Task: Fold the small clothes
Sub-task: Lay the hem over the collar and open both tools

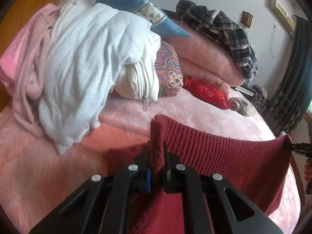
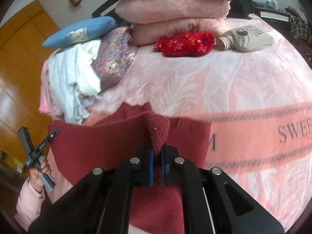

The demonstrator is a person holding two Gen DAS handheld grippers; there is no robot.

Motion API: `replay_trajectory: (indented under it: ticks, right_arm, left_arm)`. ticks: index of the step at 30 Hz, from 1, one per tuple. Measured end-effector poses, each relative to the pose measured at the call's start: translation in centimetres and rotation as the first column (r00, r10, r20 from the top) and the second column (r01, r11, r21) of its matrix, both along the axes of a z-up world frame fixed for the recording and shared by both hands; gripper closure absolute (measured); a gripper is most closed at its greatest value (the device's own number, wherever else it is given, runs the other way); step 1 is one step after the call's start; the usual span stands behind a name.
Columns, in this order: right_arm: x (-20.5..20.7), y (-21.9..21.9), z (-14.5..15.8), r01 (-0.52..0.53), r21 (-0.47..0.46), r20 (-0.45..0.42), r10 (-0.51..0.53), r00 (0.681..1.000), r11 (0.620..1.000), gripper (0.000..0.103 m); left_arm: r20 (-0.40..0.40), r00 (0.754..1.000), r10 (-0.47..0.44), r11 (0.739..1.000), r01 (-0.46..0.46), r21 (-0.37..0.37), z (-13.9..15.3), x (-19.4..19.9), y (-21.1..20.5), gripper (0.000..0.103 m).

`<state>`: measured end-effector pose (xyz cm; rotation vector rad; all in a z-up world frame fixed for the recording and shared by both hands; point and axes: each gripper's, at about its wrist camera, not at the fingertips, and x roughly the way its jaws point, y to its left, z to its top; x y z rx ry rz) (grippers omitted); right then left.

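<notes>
A dark red knit garment [image 1: 214, 152] hangs stretched between both grippers above the pink bed. My left gripper [image 1: 157, 156] is shut on one corner of its ribbed edge. The right gripper [image 1: 292, 146] shows at the far right of the left wrist view, holding the other corner. In the right wrist view my right gripper [image 2: 157, 156] is shut on a bunched corner of the red garment [image 2: 93, 148]. The left gripper [image 2: 52, 134] shows at the left there, pinching the far corner.
A pile of white and pink clothes [image 1: 81, 62] lies on the bed's left. Stacked pink blankets [image 2: 175, 15], a blue pillow [image 2: 81, 31], a red bag [image 2: 185, 42] and a beige garment [image 2: 247, 39] lie farther back. The pink bedspread [image 2: 214, 81] stretches ahead.
</notes>
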<state>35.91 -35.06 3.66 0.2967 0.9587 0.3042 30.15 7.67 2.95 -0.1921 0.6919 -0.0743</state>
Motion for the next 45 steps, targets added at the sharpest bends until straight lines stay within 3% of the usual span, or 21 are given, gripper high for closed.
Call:
replay_trajectory:
  ticks: [4,11,21,25,27,28,30,34,38,40,45]
  right_arm:
    - [2.8,0.3,-1.4,0.043,-0.028,-0.020,-0.043,0.999,0.999,0.098]
    - [7.2,1.5,-7.0,0.105,-0.099,-0.096,-0.115,0.989,0.989,0.098]
    - [8.9,1.4,-13.7,0.156,-0.181,-0.205,-0.193,0.960,0.971,0.098]
    - [8.5,1.8,-13.3,0.155,-0.196,-0.194,-0.193,0.962,0.968,0.091]
    - [8.0,1.8,-12.1,0.151,-0.204,-0.185,-0.189,0.964,0.967,0.073]
    - [7.4,1.7,-11.2,0.145,-0.222,-0.172,-0.185,0.967,0.964,0.068]
    - [6.1,1.3,-9.6,0.115,-0.241,-0.165,-0.157,0.974,0.964,0.068]
    - [-0.5,0.2,-6.8,0.036,-0.193,-0.175,-0.070,0.982,0.981,0.066]
    - [-7.8,-0.4,-8.2,-0.034,-0.176,-0.227,-0.007,0.974,0.984,0.058]
    - [-10.0,-0.9,-9.8,-0.036,-0.145,-0.262,-0.003,0.965,0.989,0.058]
    - [-11.4,-1.3,-12.3,-0.043,-0.079,-0.281,0.019,0.959,0.996,0.057]
  left_arm:
    - [-0.029,1.000,0.009,0.999,-0.008,0.047,-1.1,3.2,-0.6,0.095]
    - [-0.111,0.993,0.030,0.993,-0.017,0.115,-5.6,7.7,-1.7,0.095]
    - [-0.244,0.968,0.053,0.981,-0.005,0.192,-12.0,10.8,-2.3,0.095]
    - [-0.251,0.966,0.066,0.979,-0.014,0.203,-12.1,10.9,-2.4,0.094]
    - [-0.250,0.966,0.073,0.981,-0.025,0.191,-11.3,10.7,-2.2,0.087]
    - [-0.239,0.969,0.071,0.982,-0.026,0.186,-10.5,10.4,-2.1,0.084]
    - [-0.204,0.975,0.085,0.977,-0.041,0.211,-8.5,9.1,-1.8,0.072]
    - [-0.141,0.988,0.064,0.978,-0.034,0.205,-5.0,3.6,-1.1,0.050]
    - [-0.138,0.990,0.009,0.975,0.022,0.220,-4.8,-3.2,-1.5,0.046]
    - [-0.162,0.987,-0.022,0.982,0.051,0.179,-6.0,-5.7,-2.0,0.046]
    - [-0.214,0.975,-0.066,0.987,0.095,0.126,-8.4,-7.1,-3.8,0.047]
